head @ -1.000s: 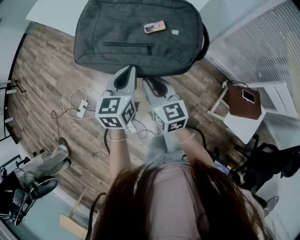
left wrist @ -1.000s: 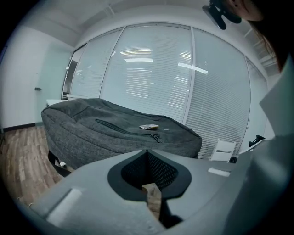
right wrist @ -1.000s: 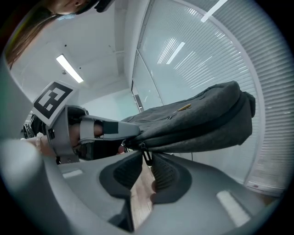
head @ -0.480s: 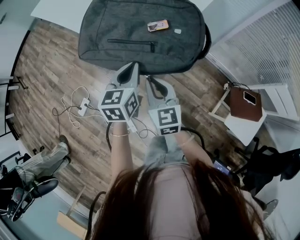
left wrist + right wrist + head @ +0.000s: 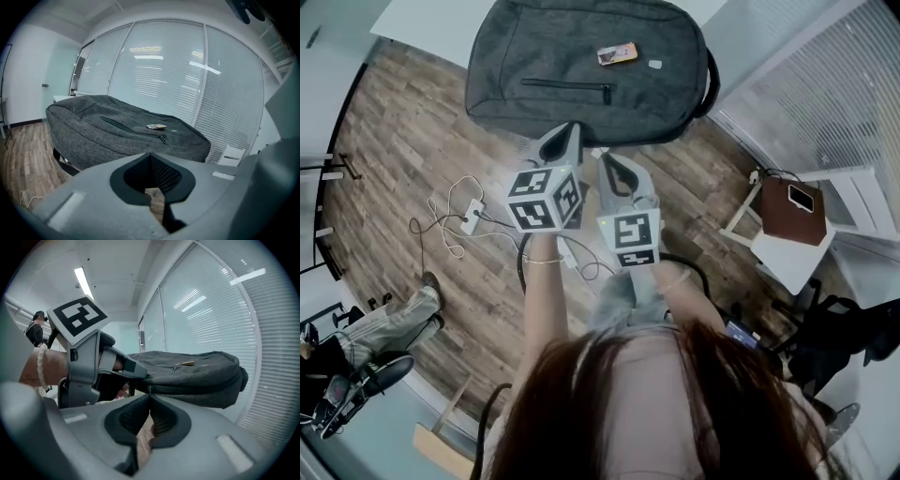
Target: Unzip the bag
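You're standing in an office: slatted blinds (image 5: pixel 159 84) behind tall glass partitions, strip lights (image 5: pixel 83 282) overhead, wood-look plank floor (image 5: pixel 403 159), a white desk (image 5: pixel 431 23), a power strip (image 5: pixel 469 217) trailing cables.

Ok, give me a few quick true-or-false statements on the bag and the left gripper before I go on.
The bag's front pocket zip is closed. True.
The left gripper's jaws stand wide open. False: they are together.
A small card lies on top of the bag. True.
The bag stands upright. False: it lies flat on a white table.
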`<state>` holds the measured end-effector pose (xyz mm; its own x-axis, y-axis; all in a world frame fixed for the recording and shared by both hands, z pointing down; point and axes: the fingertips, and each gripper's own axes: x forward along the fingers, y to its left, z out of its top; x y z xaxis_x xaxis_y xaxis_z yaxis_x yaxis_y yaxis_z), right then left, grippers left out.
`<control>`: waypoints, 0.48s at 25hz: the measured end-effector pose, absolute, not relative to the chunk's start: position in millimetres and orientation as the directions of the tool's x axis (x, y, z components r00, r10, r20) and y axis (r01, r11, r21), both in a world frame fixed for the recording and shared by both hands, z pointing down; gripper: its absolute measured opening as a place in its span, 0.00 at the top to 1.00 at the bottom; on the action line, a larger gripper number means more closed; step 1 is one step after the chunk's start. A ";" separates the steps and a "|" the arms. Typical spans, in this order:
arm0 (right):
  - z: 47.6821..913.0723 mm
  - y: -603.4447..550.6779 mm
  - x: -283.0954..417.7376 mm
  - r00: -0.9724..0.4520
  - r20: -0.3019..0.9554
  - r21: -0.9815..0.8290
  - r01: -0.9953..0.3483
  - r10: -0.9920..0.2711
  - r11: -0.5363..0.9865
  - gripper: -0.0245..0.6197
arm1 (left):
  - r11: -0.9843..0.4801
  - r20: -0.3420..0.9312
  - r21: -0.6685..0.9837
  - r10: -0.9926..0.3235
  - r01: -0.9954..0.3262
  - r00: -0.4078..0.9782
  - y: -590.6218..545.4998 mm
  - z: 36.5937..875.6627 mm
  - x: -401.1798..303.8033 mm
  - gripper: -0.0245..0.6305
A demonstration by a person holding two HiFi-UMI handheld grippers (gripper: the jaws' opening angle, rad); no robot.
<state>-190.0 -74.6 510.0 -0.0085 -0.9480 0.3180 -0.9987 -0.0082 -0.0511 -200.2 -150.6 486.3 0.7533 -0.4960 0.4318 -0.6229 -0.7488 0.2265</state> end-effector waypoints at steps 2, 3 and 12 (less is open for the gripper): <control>510.7 -72.3 -186.3 0.019 0.328 -0.018 -0.999 -0.944 -0.026 0.95 | -0.748 0.435 0.227 -0.495 -0.624 0.752 -150.4 486.4 -200.2 0.95; 510.8 -71.0 -185.2 0.026 0.333 -0.009 -0.999 -0.943 -0.031 0.95 | -0.746 0.436 0.229 -0.495 -0.625 0.751 -150.4 486.3 -200.5 0.95; 511.9 -58.7 -173.4 0.068 0.358 0.014 -0.998 -0.931 -0.068 0.95 | -0.729 0.473 0.235 -0.492 -0.642 0.731 -149.2 488.3 -201.1 0.95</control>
<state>-173.4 -58.7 511.9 0.0683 -0.9312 0.3581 -0.9976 -0.0678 0.0140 -201.1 -149.2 488.3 0.7311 -0.4915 0.4732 -0.6424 -0.7294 0.2349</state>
